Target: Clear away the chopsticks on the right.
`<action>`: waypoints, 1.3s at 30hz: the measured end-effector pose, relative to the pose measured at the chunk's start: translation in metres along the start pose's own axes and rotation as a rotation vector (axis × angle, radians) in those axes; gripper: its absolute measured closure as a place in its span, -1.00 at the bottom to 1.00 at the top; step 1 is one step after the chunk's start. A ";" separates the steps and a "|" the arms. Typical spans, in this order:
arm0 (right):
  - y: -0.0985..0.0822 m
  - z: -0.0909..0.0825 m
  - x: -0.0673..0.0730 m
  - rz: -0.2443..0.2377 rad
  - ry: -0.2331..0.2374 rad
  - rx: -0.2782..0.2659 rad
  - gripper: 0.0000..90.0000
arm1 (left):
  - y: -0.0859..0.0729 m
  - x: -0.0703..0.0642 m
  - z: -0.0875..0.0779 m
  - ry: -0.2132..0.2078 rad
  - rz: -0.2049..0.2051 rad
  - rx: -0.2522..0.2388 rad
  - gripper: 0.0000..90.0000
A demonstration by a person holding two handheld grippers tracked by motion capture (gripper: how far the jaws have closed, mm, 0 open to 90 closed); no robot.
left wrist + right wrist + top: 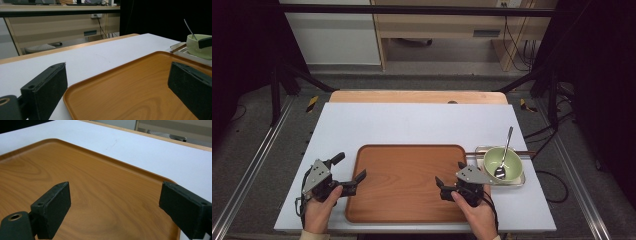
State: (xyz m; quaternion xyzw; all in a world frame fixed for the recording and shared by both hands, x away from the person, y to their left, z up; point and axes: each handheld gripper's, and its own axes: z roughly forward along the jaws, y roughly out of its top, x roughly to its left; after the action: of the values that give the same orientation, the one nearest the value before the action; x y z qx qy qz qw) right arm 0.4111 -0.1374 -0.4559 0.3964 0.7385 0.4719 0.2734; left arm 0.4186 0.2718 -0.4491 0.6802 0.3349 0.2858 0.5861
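Note:
A brown wooden tray [409, 210] lies on the white table top, with nothing on it. My left gripper [348, 168] stands open at the tray's left edge, one jaw over the white surface and the other over the tray [130, 95]. My right gripper [451, 174] stands open above the tray's right part [82, 182], near its far right corner. Nothing sits between either pair of jaws [117, 87] [115, 205]. A hand holds each gripper from the near edge.
A pale green bowl [507, 159] with a metal spoon [508, 142] in it stands in a small metal tray [479, 149] right of the wooden tray; the bowl [196, 47] is also beyond my left jaws. Bare white table lies behind.

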 end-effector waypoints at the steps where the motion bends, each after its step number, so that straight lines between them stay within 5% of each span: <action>1: 0.000 0.000 0.000 -0.004 0.003 0.000 -0.75 | 0.000 0.000 0.000 0.000 0.000 0.000 -0.95; 12: 0.003 -0.007 -0.005 0.038 0.033 -0.009 -0.82 | -0.003 0.002 -0.003 -0.005 -0.001 0.004 -0.95; 25: 0.014 -0.045 -0.027 0.036 -0.070 -0.080 -0.61 | -0.003 0.001 -0.018 0.079 0.093 -0.030 -0.97; 32: 0.014 -0.064 -0.042 0.040 -0.115 -0.105 -0.44 | -0.010 0.015 -0.024 0.121 0.001 -0.050 -0.97; 39: 0.009 -0.089 -0.068 0.080 -0.203 -0.148 -0.25 | -0.011 0.011 -0.024 0.129 0.014 -0.044 -0.96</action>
State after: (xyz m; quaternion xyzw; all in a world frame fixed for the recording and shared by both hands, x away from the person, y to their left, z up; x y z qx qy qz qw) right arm 0.3812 -0.2349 -0.4094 0.4499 0.6538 0.4930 0.3564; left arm 0.4054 0.2959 -0.4561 0.6498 0.3609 0.3401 0.5761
